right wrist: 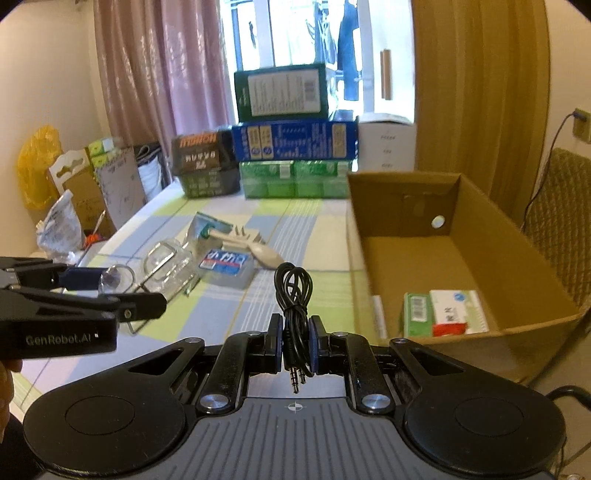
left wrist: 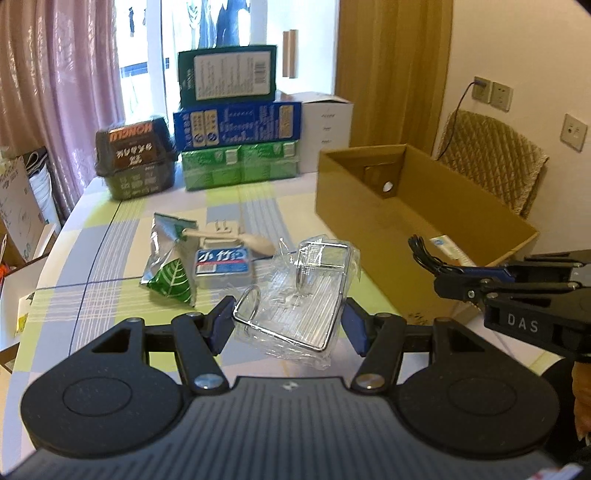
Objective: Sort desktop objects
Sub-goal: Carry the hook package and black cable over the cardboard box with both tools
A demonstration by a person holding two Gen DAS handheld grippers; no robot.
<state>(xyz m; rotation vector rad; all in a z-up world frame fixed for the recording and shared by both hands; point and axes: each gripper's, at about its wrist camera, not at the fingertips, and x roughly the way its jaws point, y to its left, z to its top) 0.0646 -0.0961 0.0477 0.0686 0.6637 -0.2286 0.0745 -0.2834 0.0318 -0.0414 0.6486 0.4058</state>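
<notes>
We see matt brown cardboard on the open box (right wrist: 436, 258), crinkly clear plastic around a shiny metal wire rack (left wrist: 295, 306), a glossy black rubbery cable (right wrist: 293, 291) (metal plugs), and smooth checked cloth over the table (left wrist: 110, 258).

Daylight from window (left wrist: 177, 33) behind, blown-out glare, soft blur, fisheye-warped edges w/ dark corners

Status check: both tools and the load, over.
Right tool shut on black audio cable. Left tool open around plastic-wrapped wire rack. Cardboard box open, path clear.
</notes>
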